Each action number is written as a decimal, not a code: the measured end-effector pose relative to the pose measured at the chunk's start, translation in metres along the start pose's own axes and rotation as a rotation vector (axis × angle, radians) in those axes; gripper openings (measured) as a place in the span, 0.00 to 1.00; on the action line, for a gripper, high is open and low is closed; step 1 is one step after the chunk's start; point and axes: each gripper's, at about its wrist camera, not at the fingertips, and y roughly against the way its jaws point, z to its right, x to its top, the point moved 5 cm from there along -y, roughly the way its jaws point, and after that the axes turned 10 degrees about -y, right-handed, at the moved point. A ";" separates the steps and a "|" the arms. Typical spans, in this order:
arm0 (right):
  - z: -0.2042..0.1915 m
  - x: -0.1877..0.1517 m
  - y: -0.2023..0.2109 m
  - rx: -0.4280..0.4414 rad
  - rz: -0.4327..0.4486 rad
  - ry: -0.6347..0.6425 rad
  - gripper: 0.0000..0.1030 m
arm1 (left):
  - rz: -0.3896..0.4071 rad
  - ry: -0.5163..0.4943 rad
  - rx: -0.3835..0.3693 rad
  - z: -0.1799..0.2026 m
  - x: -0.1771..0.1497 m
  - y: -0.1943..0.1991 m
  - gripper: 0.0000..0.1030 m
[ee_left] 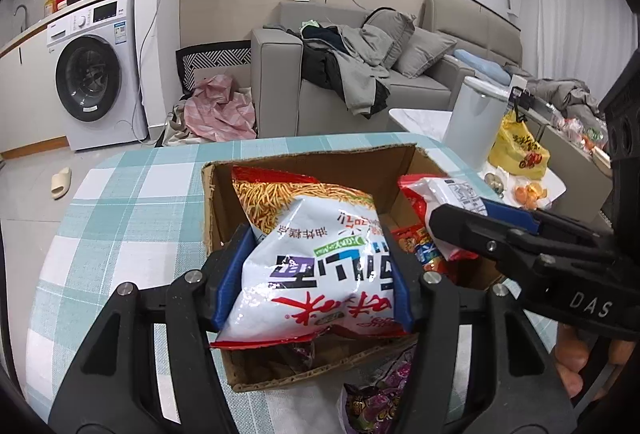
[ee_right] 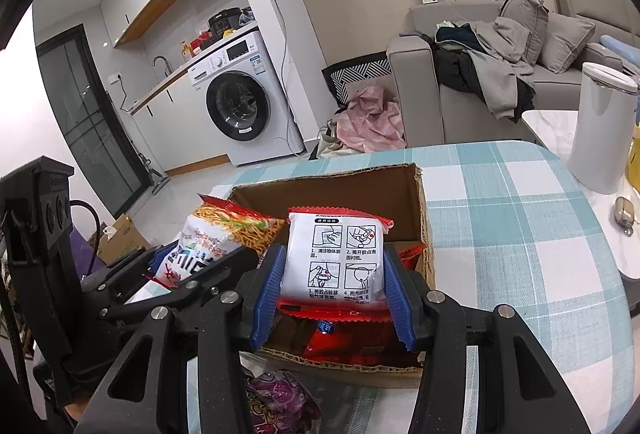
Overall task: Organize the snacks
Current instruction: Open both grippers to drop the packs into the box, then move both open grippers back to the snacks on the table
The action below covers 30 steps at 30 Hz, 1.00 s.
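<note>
Both claws (ee_left: 316, 286) (ee_right: 332, 294), snack-laden, over box (ee_left: 280, 162)

Glossy plastic snack bags (ee_left: 320, 266), rough corrugated cardboard box (ee_right: 424, 194), woven checked cloth tablecloth (ee_right: 512, 218).

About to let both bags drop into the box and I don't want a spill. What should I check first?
1. Left gripper shut on noodle bag: ok.
2. Right gripper shut on white packet: ok.
3. Both bags over the open box: ok.
4. Room left in box among the red packs: cannot tell.
5. Box fully on table: ok.
6. Purple bag outside box, yet to pack: not ok.
</note>
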 end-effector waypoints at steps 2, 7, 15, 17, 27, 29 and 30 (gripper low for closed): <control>0.002 -0.001 -0.003 -0.004 -0.008 -0.006 0.48 | -0.008 0.005 -0.003 0.002 -0.001 -0.002 0.56; 0.006 -0.002 -0.001 0.003 -0.011 -0.011 0.52 | -0.004 0.026 -0.029 0.000 -0.002 0.001 0.62; 0.014 -0.008 0.027 -0.010 0.021 -0.006 0.87 | 0.010 0.009 -0.029 -0.001 -0.010 0.032 0.82; 0.012 -0.013 0.033 -0.013 0.013 0.021 0.93 | 0.017 -0.005 -0.013 0.000 -0.012 0.042 0.88; 0.009 -0.039 0.067 0.006 -0.011 0.068 1.00 | 0.032 -0.001 0.001 0.005 -0.034 0.090 0.99; 0.008 -0.044 0.072 0.004 -0.019 0.077 1.00 | 0.023 0.010 -0.001 0.004 -0.042 0.097 0.99; 0.008 -0.047 0.075 0.004 -0.021 0.081 1.00 | 0.021 0.014 -0.002 0.004 -0.046 0.101 0.99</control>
